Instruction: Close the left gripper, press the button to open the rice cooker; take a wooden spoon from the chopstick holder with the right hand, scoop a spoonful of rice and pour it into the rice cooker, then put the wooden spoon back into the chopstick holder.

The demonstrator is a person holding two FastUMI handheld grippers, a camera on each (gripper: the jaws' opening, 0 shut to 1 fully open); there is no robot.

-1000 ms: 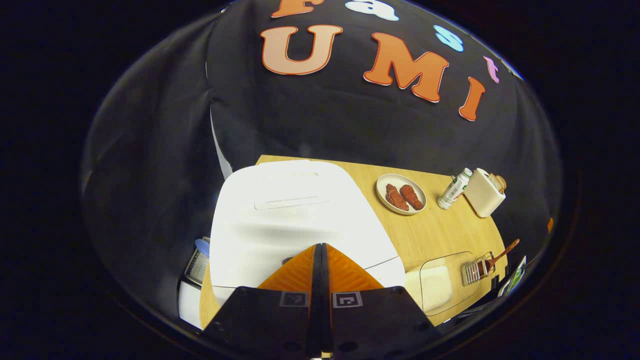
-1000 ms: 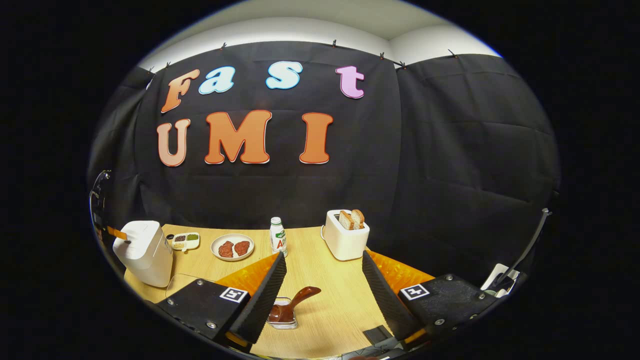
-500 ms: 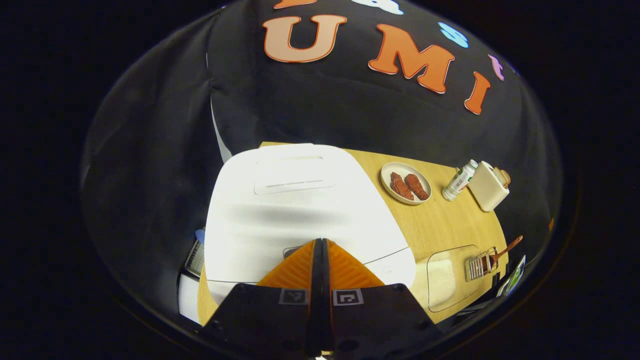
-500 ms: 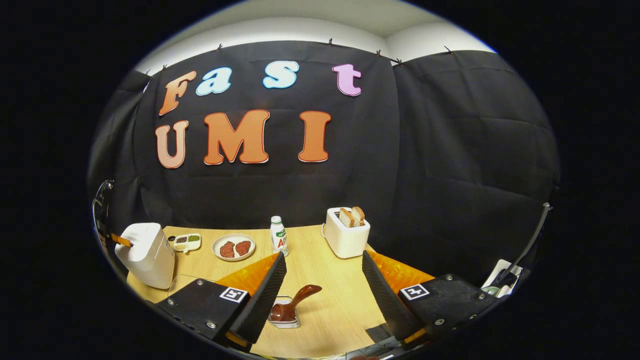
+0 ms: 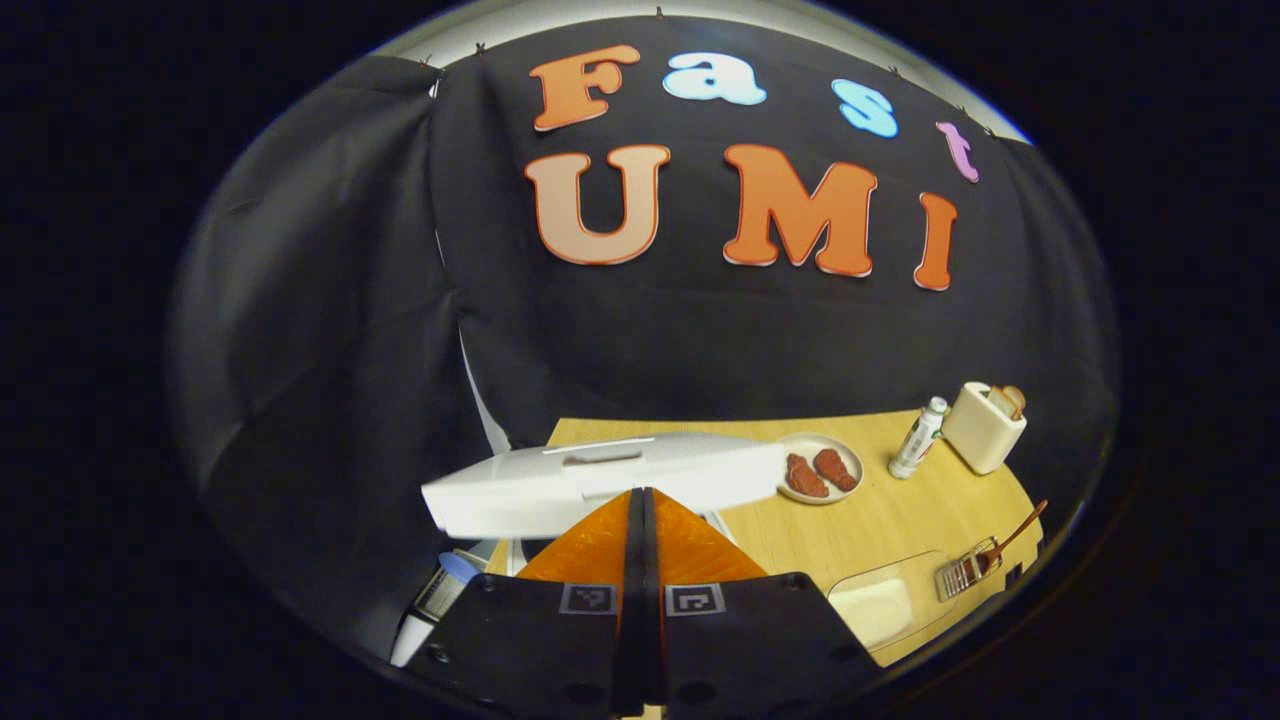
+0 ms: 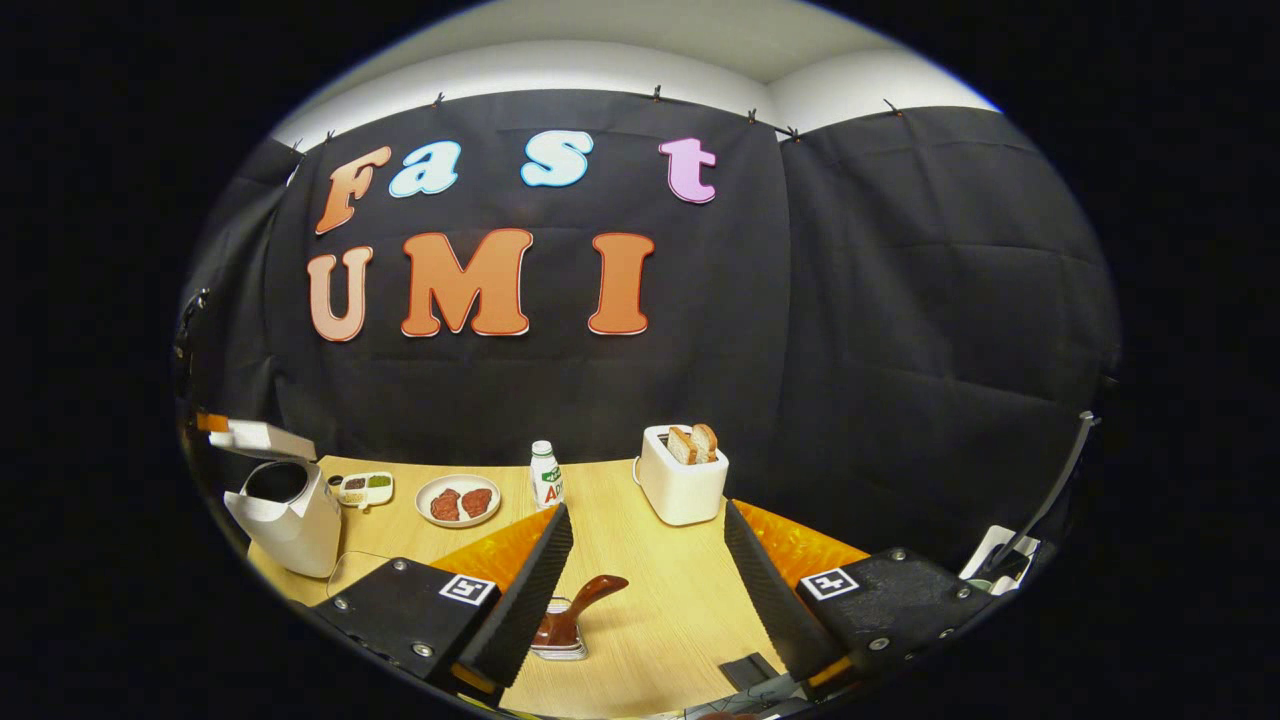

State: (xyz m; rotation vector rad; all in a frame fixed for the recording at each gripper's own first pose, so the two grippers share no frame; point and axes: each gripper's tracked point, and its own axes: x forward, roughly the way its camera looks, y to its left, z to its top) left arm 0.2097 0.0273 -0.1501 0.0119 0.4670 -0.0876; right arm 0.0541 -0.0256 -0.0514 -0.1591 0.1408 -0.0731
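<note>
We start with the tabletop [image 6: 640,600], pale wood, carrying everything. At its left end in the right gripper view stands the white rice cooker [image 6: 290,525], its lid [image 6: 255,438] swung up and the dark pot open to the air; in the left gripper view that lid [image 5: 600,480] hangs just past our left tongs [image 5: 640,510], whose orange fingers are pressed flat together with nothing between them. So we judge the button step done. A clear rice container [image 5: 880,610] lies on the tabletop between the cooker and the chopstick holder [image 5: 962,573]. Our right tongs [image 6: 640,560] are spread wide and empty, with the chopstick holder [image 6: 558,640] low between the fingers and nearer the left one. In it sits the wooden spoon [image 6: 575,608]. Its bowl is down in the holder; the handle rises out tilted, so the long axis leans up and to the right in this view, its free end toward the toaster [image 6: 682,480]. We expect the spoon to be light, stiff and smooth, likely a little slippery if lacquered. We would take it on the bare upper handle, fingers across the long axis, clear of the holder's rim, since the small holder may tip or drag along if the bowl catches.
</note>
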